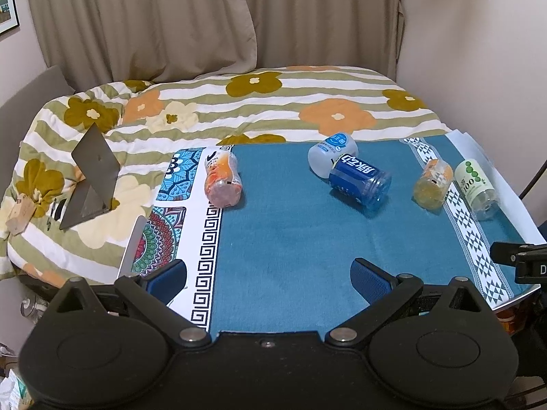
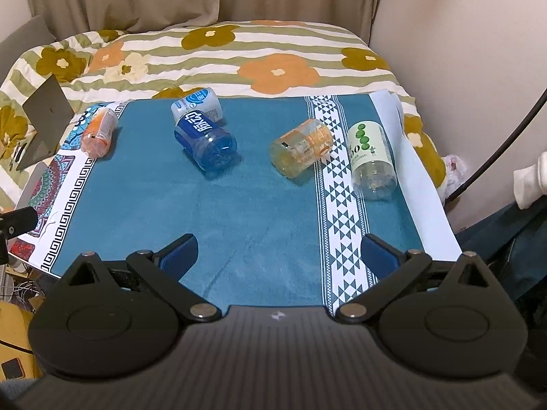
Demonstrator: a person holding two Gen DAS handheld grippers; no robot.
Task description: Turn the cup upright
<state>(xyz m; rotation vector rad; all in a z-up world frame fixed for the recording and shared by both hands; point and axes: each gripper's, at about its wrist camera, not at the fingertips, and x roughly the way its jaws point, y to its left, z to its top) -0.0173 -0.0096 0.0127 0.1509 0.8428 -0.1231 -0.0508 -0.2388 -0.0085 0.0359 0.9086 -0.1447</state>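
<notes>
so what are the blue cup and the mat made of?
Blue cup: looks like clear blue-tinted plastic, glossy; the mat shows through its wall, printed label wrap. Mat: seems a soft teal fabric, matte, with a faint nap and creases.

Behind your surface: floral quilt, beige curtain.
On quilt, your left: grey stand, propped up.
Under everything: teal cloth.
</notes>
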